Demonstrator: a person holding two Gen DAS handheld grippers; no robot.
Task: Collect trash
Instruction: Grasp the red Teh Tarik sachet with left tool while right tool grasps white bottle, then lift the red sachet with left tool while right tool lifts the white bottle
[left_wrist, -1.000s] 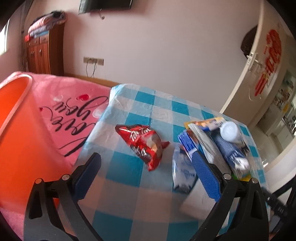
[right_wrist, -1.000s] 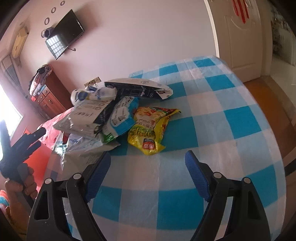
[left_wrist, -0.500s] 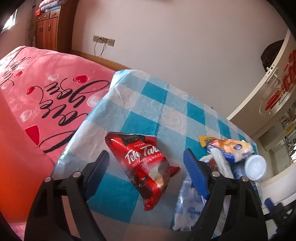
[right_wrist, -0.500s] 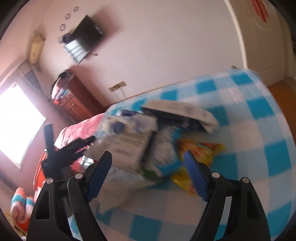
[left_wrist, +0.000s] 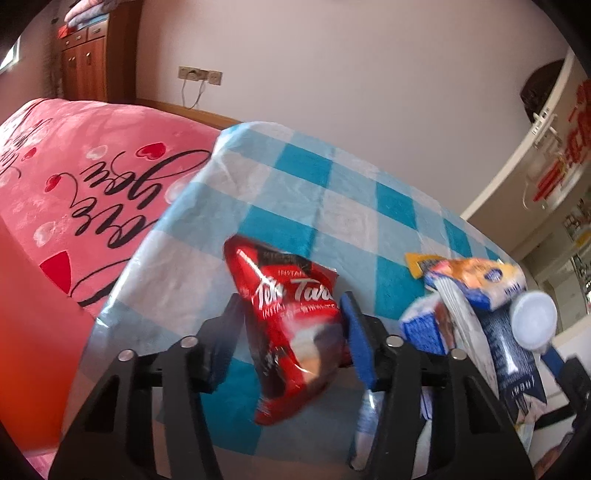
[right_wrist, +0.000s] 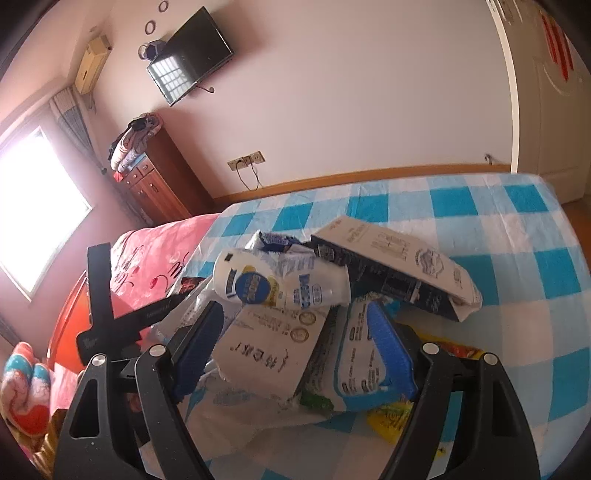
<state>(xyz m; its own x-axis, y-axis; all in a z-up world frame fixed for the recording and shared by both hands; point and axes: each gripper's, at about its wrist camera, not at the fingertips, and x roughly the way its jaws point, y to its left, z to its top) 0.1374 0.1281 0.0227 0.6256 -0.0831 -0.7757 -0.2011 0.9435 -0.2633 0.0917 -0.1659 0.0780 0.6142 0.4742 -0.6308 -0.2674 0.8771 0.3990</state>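
Observation:
A red snack packet (left_wrist: 291, 325) lies on the blue checked tablecloth (left_wrist: 306, 206). My left gripper (left_wrist: 290, 336) has its two fingers on either side of the packet, narrowed around it. A heap of trash lies on the same table: a white pouch (right_wrist: 269, 354), a white bottle (right_wrist: 266, 284), a dark carton (right_wrist: 399, 269) and a yellow wrapper (right_wrist: 391, 417). My right gripper (right_wrist: 291, 347) straddles the white pouch with its jaws still wide. The heap also shows in the left wrist view (left_wrist: 480, 317).
An orange bin (left_wrist: 26, 332) stands at the left beside a pink bedspread (left_wrist: 74, 166). The left gripper's black frame (right_wrist: 107, 306) shows at the left of the right wrist view. A wooden cabinet (right_wrist: 159, 188) and a door (right_wrist: 550, 103) stand by the walls.
My left gripper has moved forward onto the red packet and its jaws have narrowed around it. My right gripper has moved left onto the heap and straddles the white pouch.

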